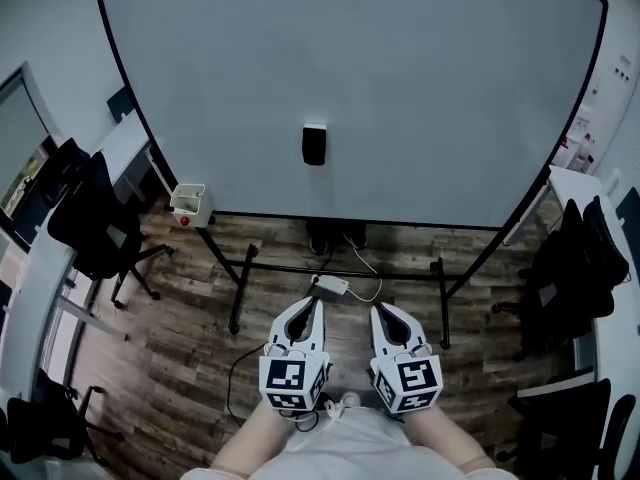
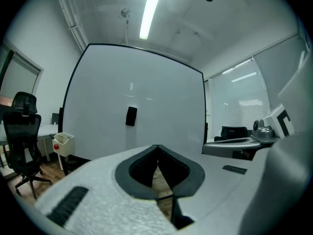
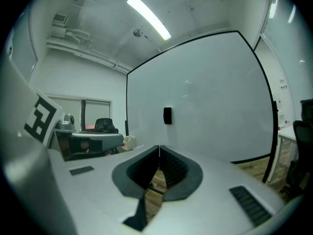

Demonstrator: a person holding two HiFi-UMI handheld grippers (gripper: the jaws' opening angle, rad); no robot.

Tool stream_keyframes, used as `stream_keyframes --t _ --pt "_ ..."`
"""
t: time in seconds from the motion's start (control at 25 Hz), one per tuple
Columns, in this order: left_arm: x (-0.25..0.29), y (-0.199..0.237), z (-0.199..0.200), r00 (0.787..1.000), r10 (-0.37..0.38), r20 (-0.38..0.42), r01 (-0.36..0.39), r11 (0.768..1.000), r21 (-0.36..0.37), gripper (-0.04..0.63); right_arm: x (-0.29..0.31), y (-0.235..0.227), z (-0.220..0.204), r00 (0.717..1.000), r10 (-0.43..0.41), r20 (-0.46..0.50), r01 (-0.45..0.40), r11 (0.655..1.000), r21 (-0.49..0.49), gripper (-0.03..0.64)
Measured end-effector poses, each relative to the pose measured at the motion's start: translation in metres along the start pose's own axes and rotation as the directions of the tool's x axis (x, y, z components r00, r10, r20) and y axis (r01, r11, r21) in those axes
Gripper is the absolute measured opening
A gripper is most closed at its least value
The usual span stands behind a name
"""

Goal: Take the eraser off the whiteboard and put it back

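Holding left gripper [image 1: 318, 305] and right gripper [image 1: 379, 311] clenched, empty, side by side. Facing the eraser [image 1: 314, 145] sticking on the whiteboard [image 1: 430, 78], well ahead of the tips. Likely needing one claw released before arriving, squaring to its sides.

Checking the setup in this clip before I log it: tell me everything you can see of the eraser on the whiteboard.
The eraser is a small, dark, upright rectangular block, stuck flat against the face of the whiteboard near its middle, slightly below mid-height. Only the board touches it; it is too small to tell its material.
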State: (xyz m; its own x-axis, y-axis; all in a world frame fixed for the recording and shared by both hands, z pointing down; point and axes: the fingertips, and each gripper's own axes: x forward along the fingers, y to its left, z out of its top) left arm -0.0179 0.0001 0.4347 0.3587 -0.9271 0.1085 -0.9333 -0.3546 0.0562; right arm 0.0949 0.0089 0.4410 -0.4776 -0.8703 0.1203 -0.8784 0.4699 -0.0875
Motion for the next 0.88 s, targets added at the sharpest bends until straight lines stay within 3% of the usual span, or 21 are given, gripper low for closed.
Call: stream_keyframes --t 0.32,0.52,0.88 --pt "0.074 0.018 0.006 1.0 -0.008 -0.02 0.007 0.999 -0.038 0.018 0.058 -0.037 0.002 1.0 -0.002 -0.03 0.0 0.999 -0.038 0.028" --pt "0.123 0.034 0.01 0.999 -0.04 -0.025 0.04 0.999 -0.025 0.018 0.104 -0.053 0.013 0.999 -0.015 -0.037 0.013 0.998 -0.069 0.028" --pt "0.204 0.082 0.056 0.998 -0.048 0.035 0.047 0.998 0.038 0.018 0.188 -0.083 0.035 0.997 -0.079 -0.024 0.078 0.995 -0.065 0.028"
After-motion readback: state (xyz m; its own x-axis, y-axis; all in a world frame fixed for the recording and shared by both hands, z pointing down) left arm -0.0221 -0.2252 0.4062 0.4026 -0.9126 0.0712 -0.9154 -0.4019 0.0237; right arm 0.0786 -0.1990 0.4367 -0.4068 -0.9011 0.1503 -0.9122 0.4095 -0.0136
